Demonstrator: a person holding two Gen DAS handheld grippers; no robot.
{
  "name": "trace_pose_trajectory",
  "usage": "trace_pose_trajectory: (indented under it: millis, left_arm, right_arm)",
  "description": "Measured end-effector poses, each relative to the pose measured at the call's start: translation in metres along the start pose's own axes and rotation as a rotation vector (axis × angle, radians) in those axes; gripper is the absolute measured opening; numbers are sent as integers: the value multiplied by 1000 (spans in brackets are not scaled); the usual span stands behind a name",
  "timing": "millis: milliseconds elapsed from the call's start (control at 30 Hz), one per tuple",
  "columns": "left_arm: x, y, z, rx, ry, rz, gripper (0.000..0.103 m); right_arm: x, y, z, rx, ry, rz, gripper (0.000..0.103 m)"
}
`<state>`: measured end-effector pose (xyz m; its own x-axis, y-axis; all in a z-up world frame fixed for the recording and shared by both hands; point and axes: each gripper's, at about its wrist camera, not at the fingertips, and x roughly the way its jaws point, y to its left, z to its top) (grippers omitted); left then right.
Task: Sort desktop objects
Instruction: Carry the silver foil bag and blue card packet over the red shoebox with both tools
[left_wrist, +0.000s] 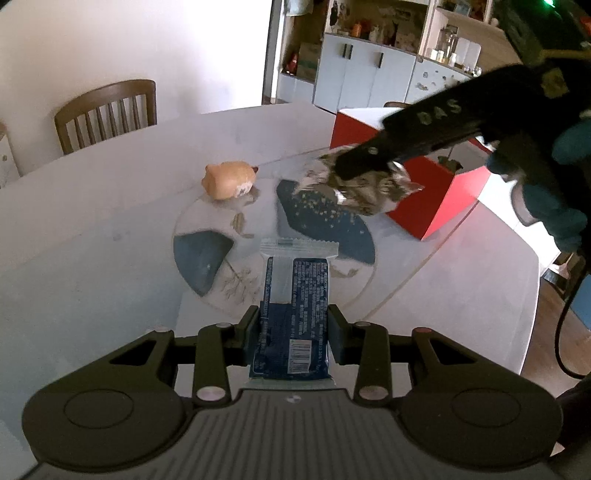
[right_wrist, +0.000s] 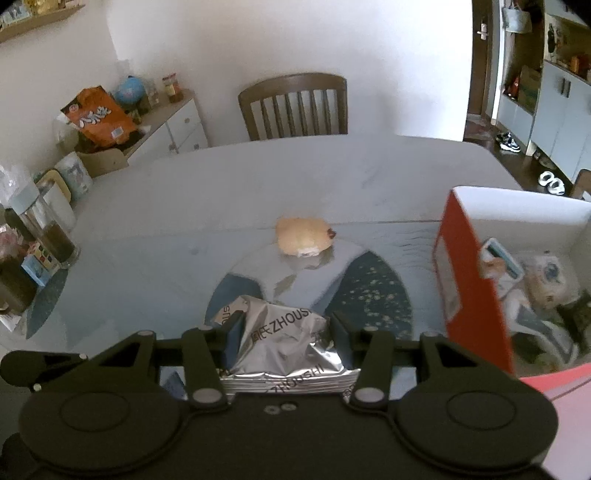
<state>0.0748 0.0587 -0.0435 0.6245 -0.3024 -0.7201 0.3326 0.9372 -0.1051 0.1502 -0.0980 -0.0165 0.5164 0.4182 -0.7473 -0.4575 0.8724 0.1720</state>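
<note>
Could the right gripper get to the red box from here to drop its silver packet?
Probably yes. The right gripper, shut on the silver packet, is beside the red box, whose top is open, and nothing lies between.

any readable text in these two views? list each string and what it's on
"ZHOUS": silver foil packet held in the right tool; a partial repeat on its lower fold.
"DAS": black body of the right tool, left wrist view.
Dark blue packet in the left tool: barcode and fine print, too small.
Orange bag: white characters, blurred.
</note>
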Motion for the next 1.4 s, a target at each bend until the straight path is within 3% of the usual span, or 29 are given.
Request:
trace_pose_trajectory:
  millis: [700, 1400]
  left_arm:
    - [-8, -65, 53, 22, -57, 16, 36]
    - [45, -147, 117, 99, -54, -4, 36]
  right_arm:
    - [-74, -86, -3, 69, -74, -17, 49]
    - [-105, -195, 1, 94, -94, -79, 49]
